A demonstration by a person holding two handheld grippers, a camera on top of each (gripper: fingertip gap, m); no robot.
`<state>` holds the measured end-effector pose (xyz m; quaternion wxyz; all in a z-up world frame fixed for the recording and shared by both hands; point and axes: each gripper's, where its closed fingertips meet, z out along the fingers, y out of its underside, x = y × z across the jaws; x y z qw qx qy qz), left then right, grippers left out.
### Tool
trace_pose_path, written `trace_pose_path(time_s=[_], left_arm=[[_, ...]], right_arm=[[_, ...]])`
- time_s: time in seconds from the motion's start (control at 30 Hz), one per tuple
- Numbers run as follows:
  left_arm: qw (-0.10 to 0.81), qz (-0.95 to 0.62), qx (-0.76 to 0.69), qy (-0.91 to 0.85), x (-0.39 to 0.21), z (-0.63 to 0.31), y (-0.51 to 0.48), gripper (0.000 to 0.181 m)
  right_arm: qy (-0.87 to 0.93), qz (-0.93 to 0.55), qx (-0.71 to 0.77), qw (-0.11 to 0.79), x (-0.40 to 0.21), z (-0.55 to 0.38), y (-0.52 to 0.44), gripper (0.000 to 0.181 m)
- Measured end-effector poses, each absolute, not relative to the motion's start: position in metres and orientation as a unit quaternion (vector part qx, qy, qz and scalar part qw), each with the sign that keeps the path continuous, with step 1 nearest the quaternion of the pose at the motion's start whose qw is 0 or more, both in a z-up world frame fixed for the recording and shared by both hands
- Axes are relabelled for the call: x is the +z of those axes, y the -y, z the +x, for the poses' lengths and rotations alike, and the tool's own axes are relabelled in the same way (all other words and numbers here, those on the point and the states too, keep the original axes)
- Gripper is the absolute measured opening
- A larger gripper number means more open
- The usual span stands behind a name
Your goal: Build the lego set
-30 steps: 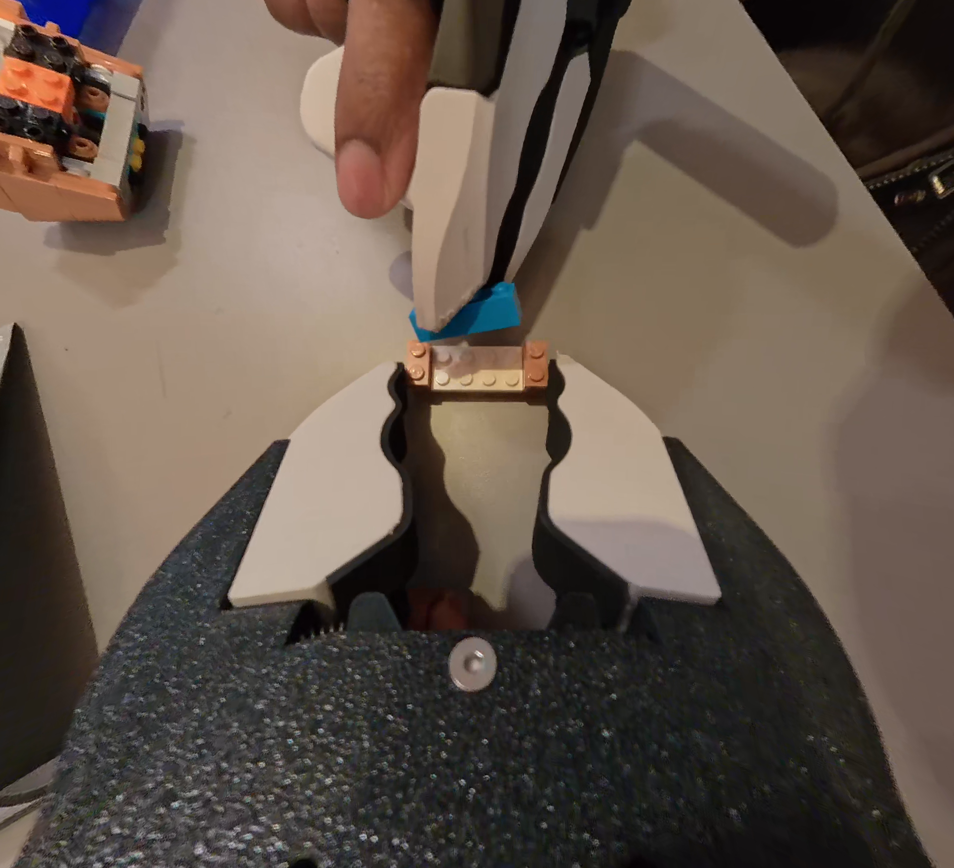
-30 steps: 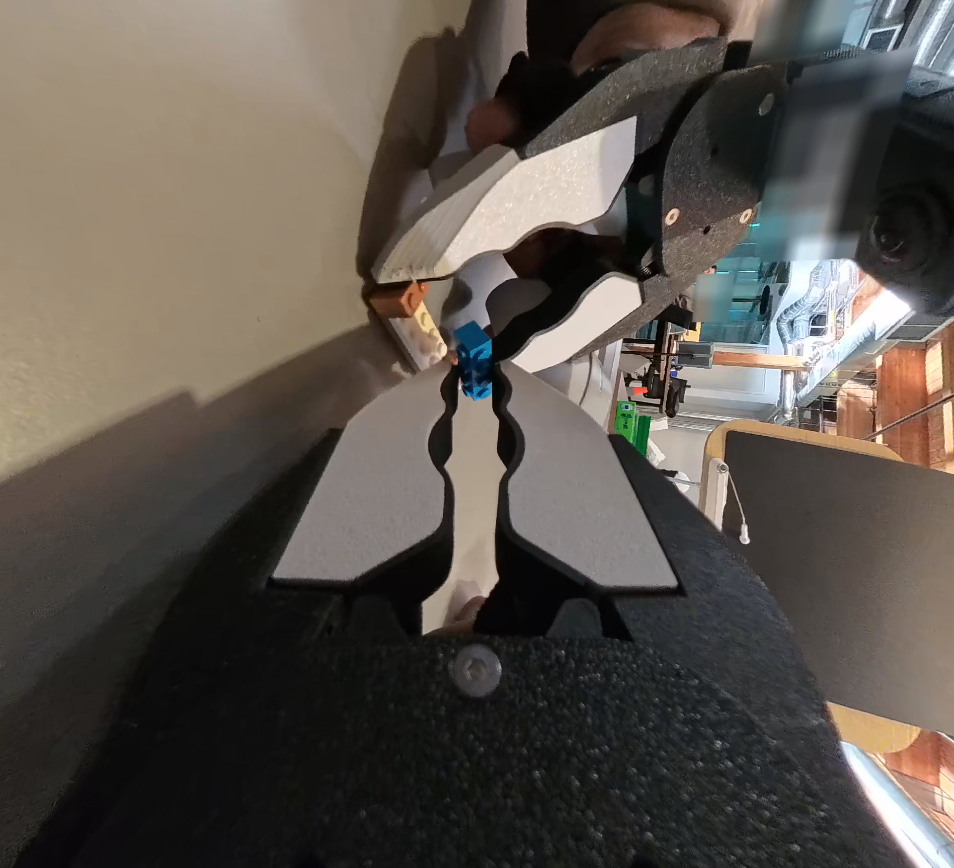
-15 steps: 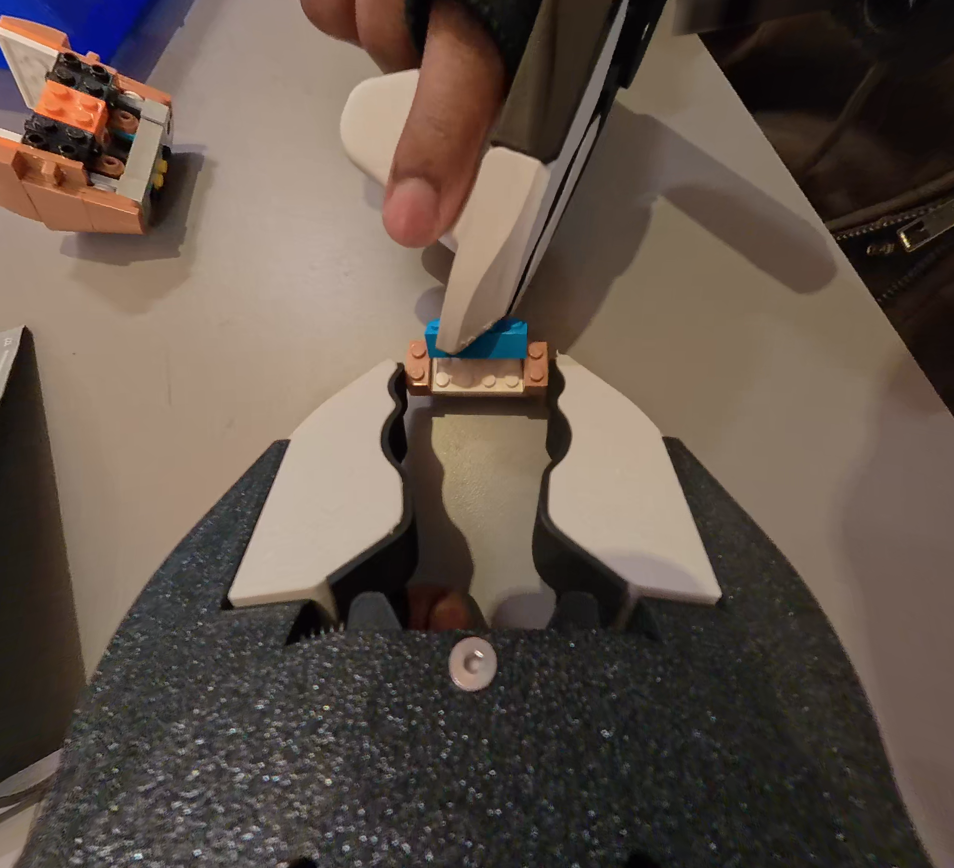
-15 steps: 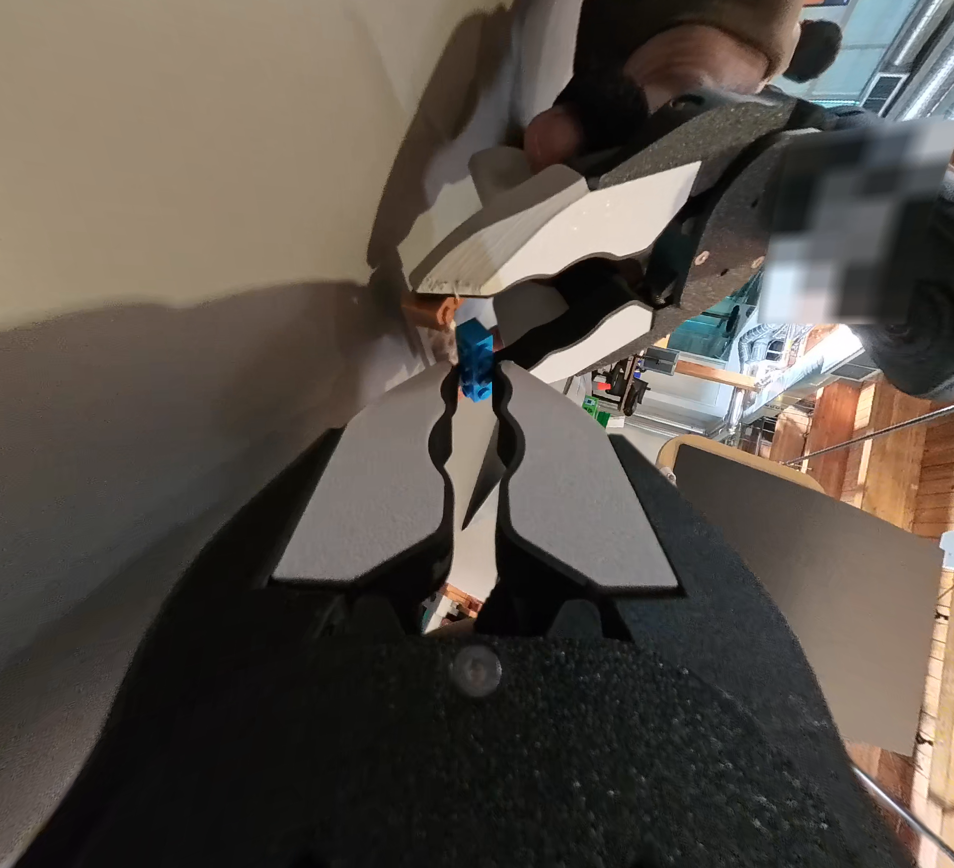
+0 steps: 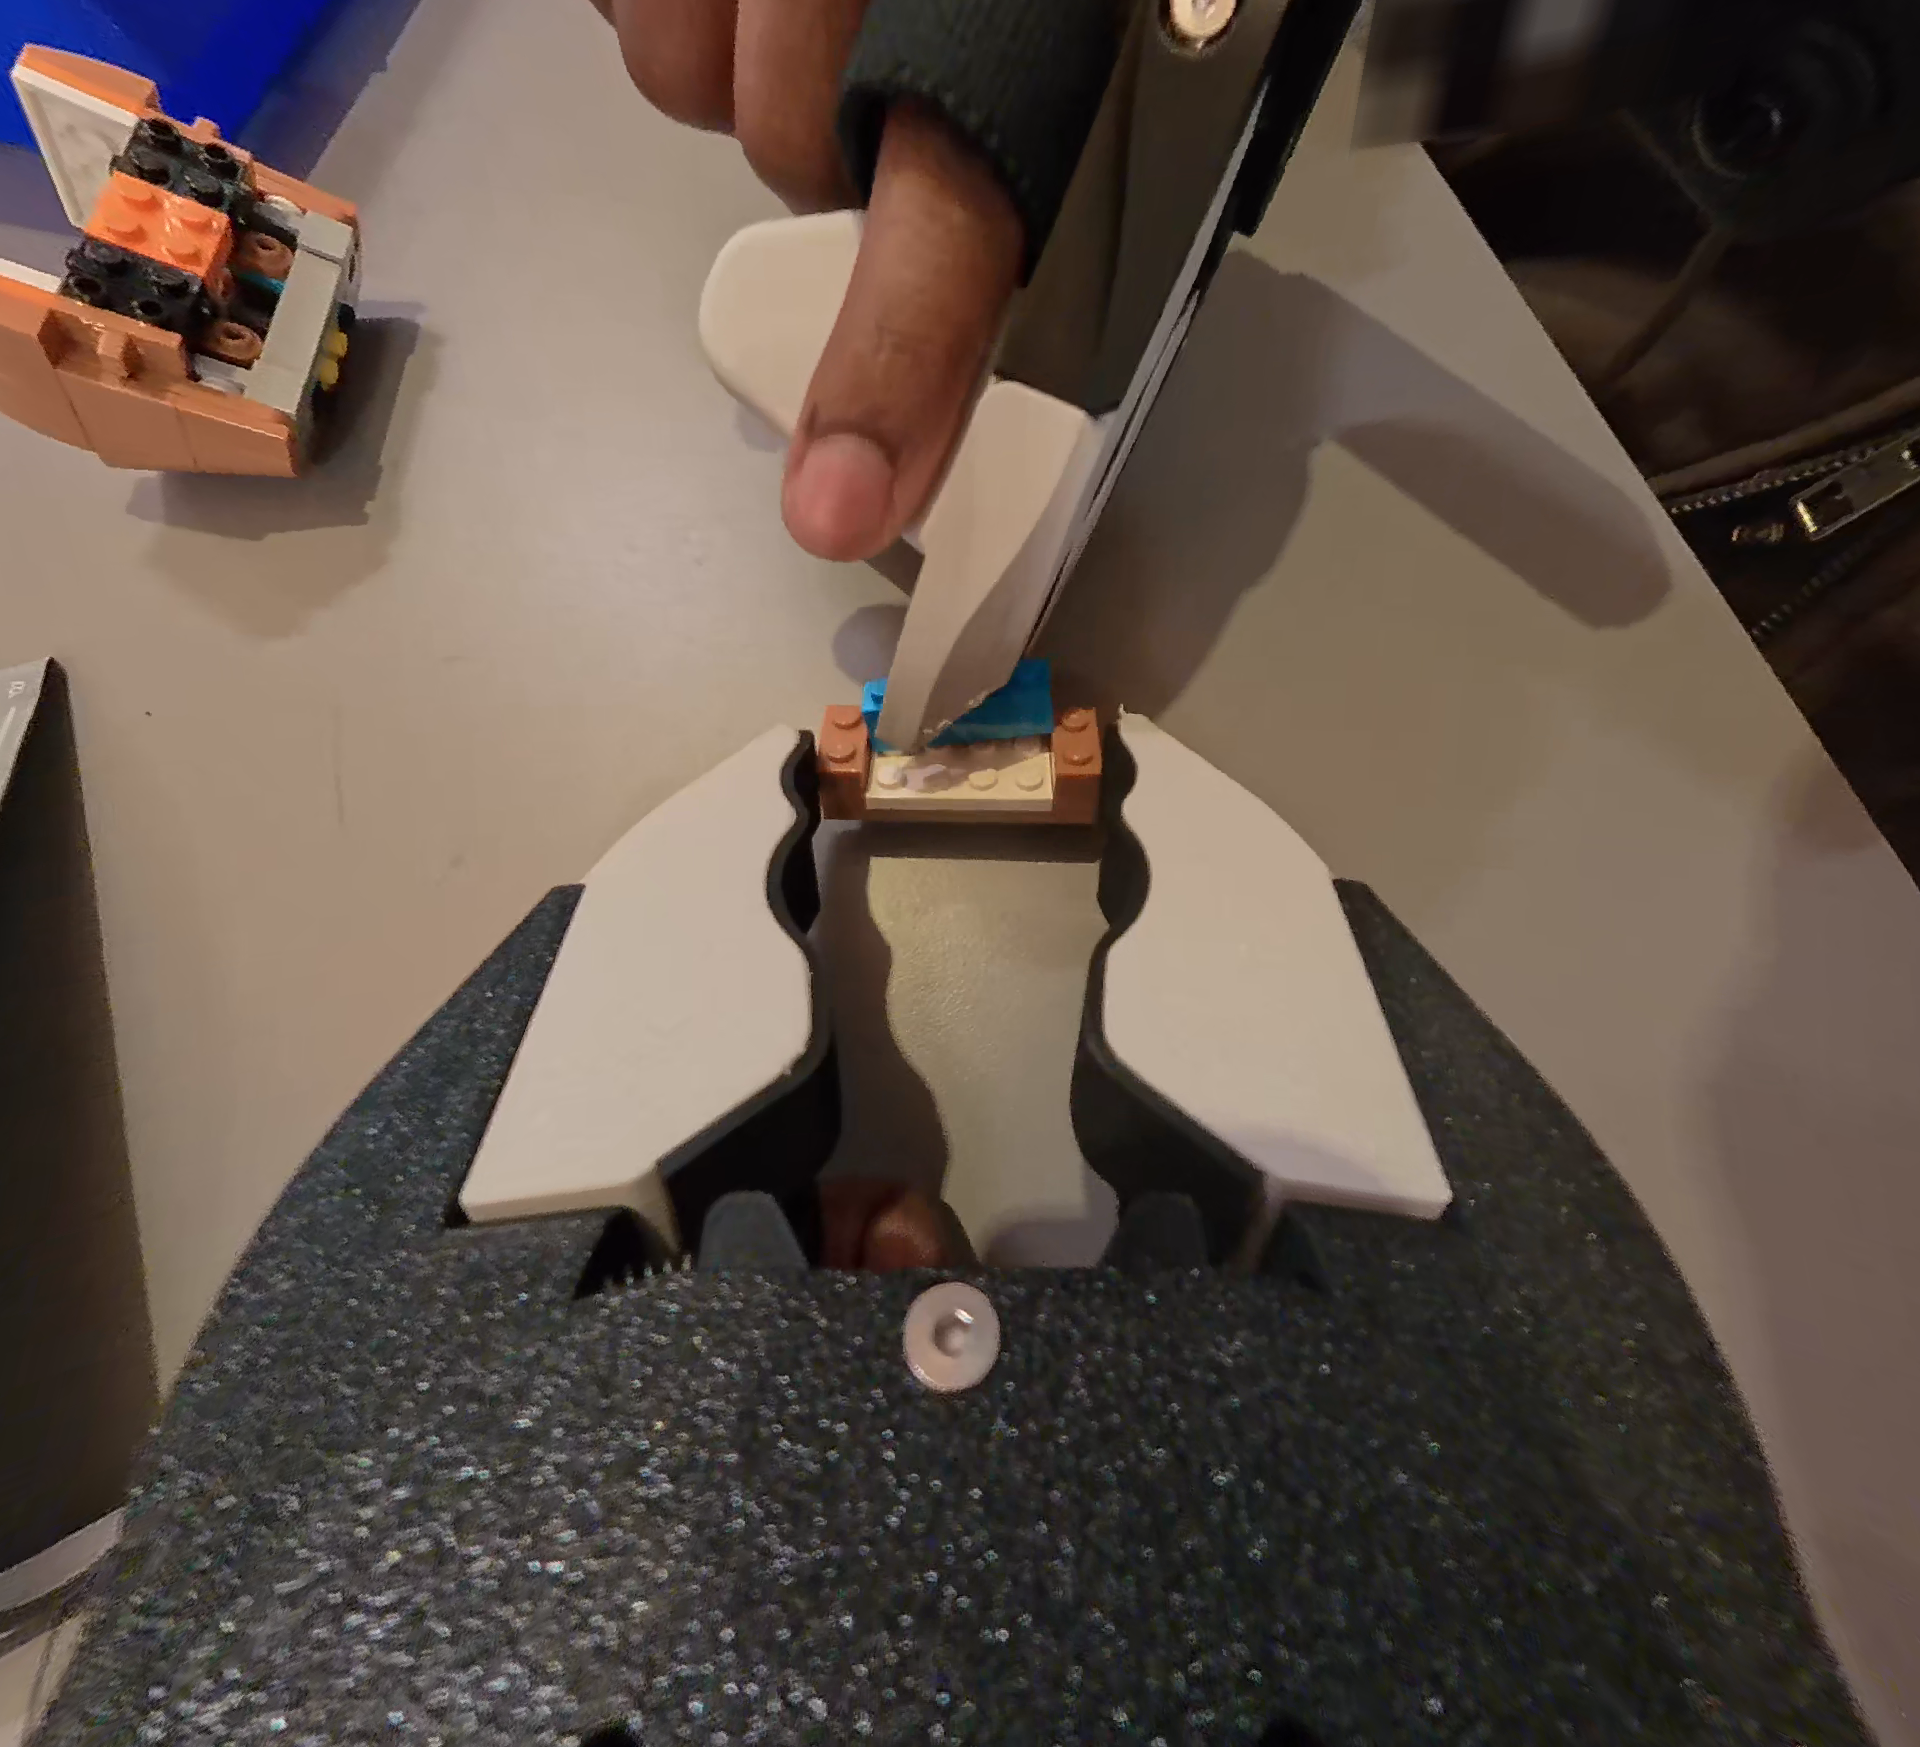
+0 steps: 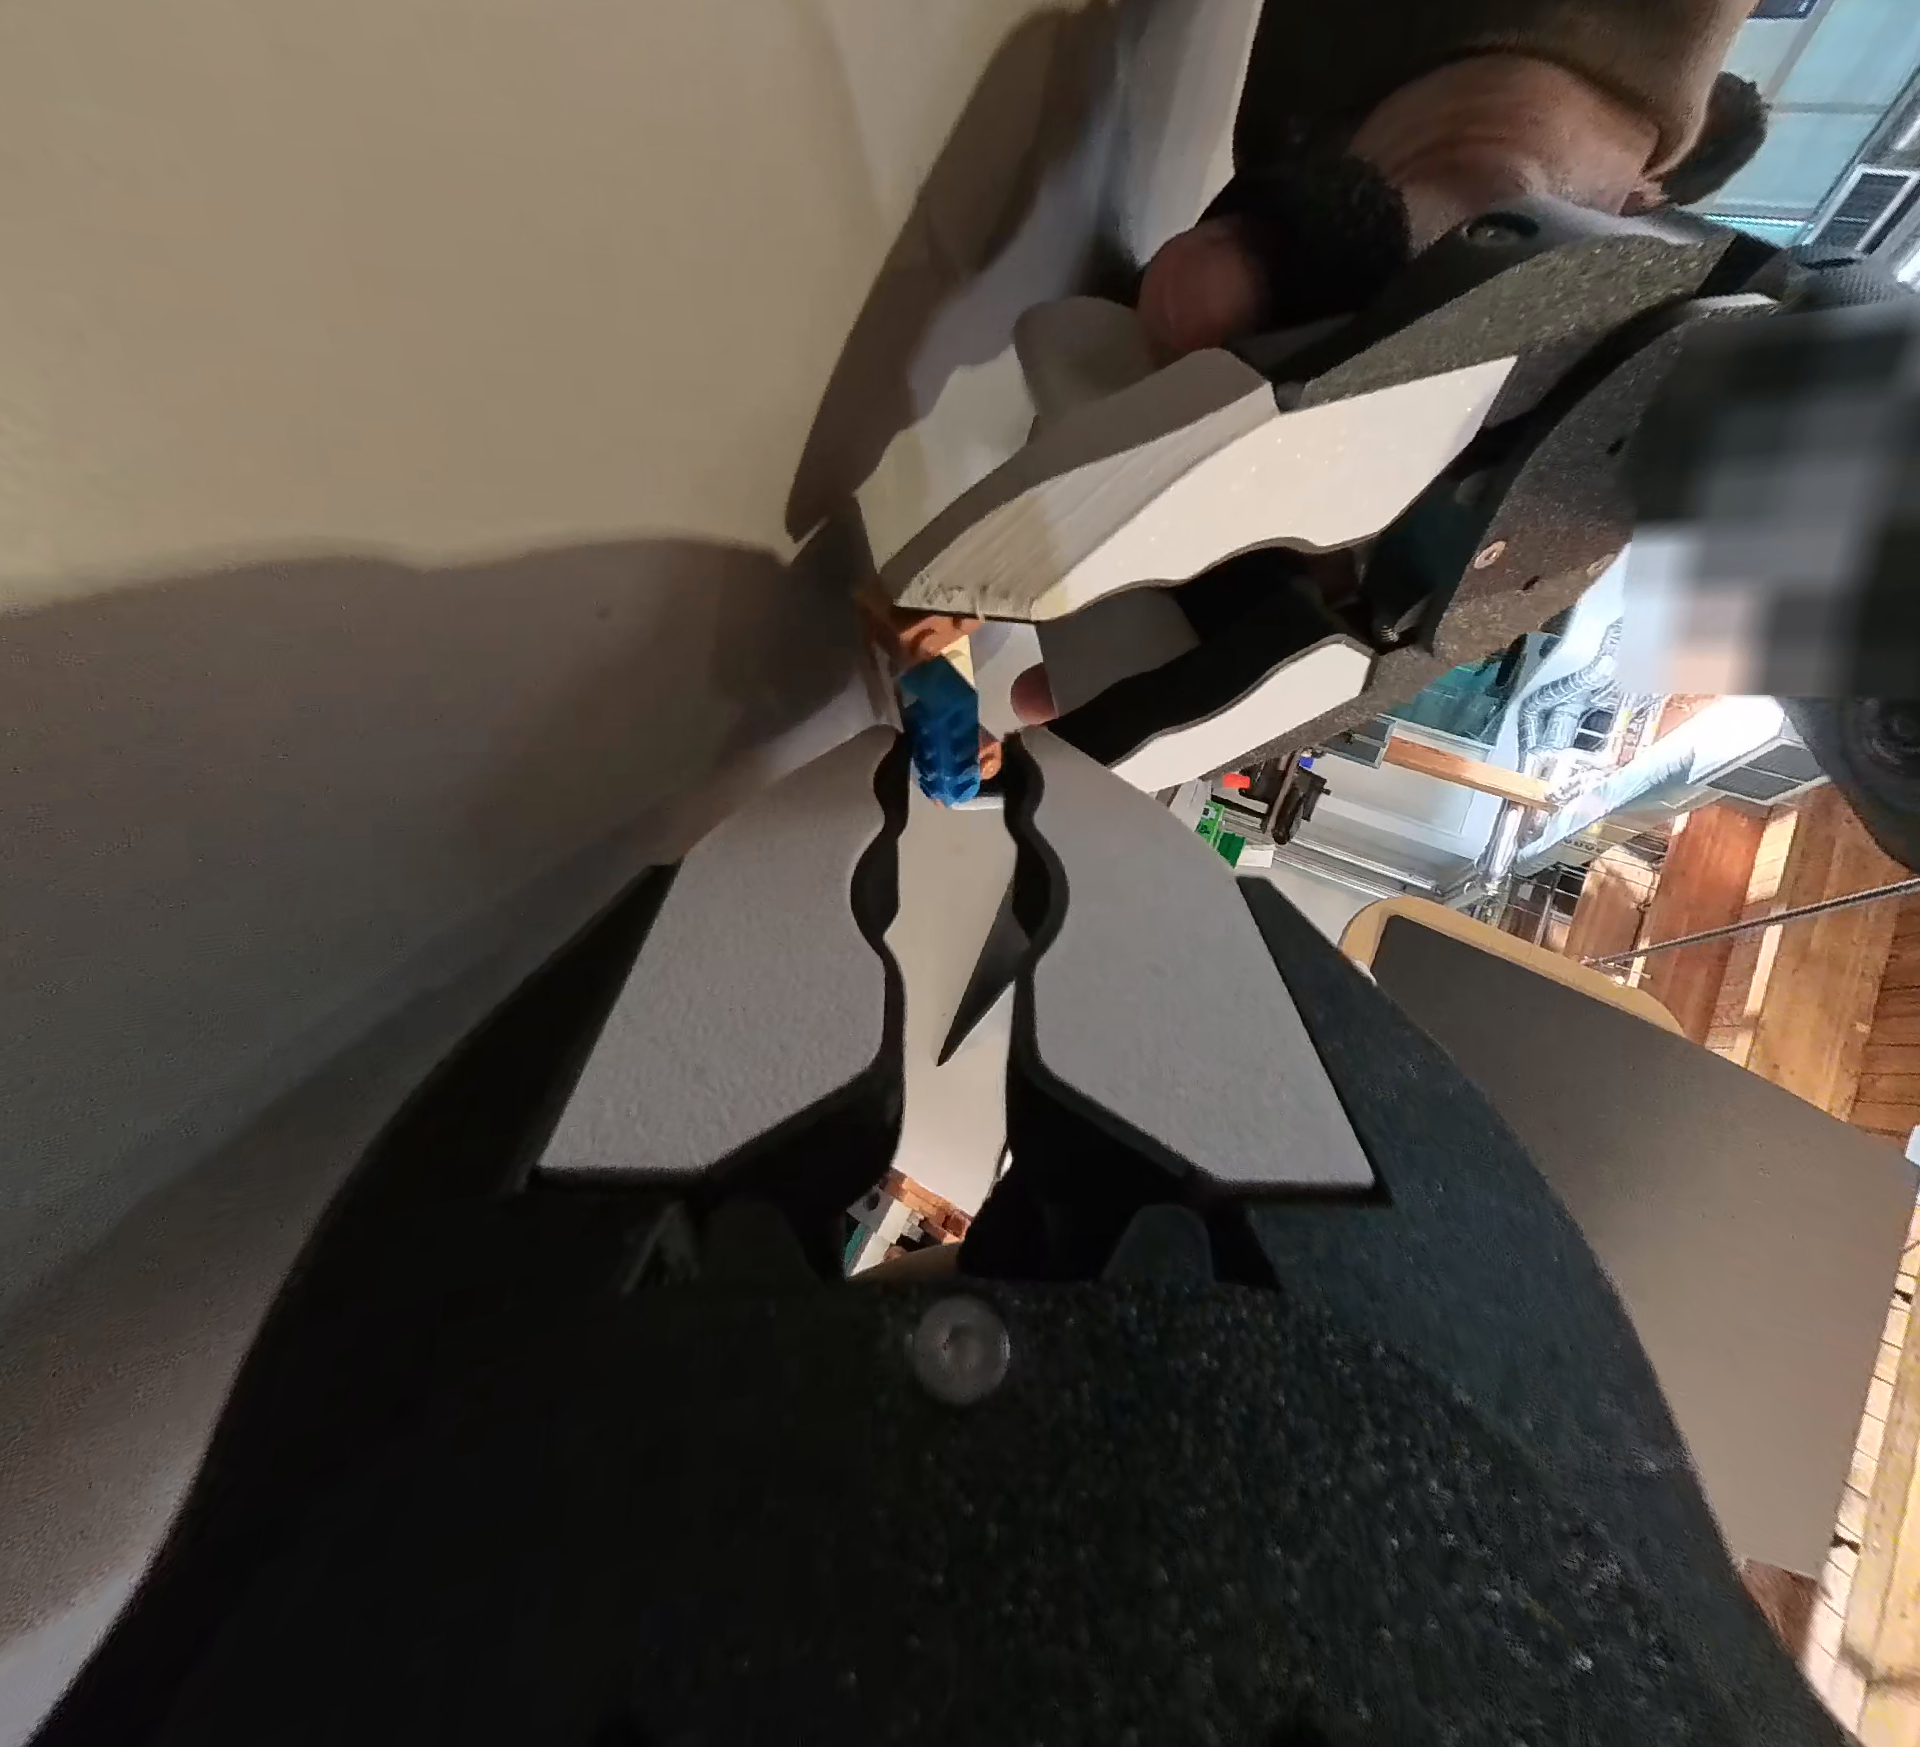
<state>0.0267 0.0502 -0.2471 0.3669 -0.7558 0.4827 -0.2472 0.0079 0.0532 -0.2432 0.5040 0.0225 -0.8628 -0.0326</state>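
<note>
Blue brick on the brown and tan plate

Left wrist view: the left gripper point(image 5: 961, 788) clamps the brown and tan plate point(image 5: 961, 781), the blue brick point(image 5: 987, 710) atop it. Right wrist view: the right gripper point(image 6: 951, 747) stands narrowly parted around the blue brick point(image 6: 943, 747); contact is unclear.

Your right gripper point(image 6: 951, 741): fingertips parted slightly around blue lego brick point(image 6: 943, 747); firm contact on either side unclear. Blue brick sits against brown-and-tan lego plate point(image 6: 925, 643), plate touching pale tabletop point(image 6: 416, 191). Just beyond blue brick, your left gripper point(image 6: 1039, 648) closes on plate. Your hand point(image 6: 1226, 284) behind left gripper, black finger sleeve on it. Grey chair back point(image 6: 1621, 1136) well apart from brick, right side.
</note>
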Motion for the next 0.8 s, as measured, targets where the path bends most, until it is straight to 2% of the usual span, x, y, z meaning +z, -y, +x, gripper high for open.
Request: trace_pose_path(time_s=[0.8], left_arm=[[0.458,-0.726,-0.359,-0.366,-0.203,0.021,-0.066,0.052]], right_arm=[[0.824,-0.042,-0.026,0.565,-0.202,-0.003,-0.071,0.025]])
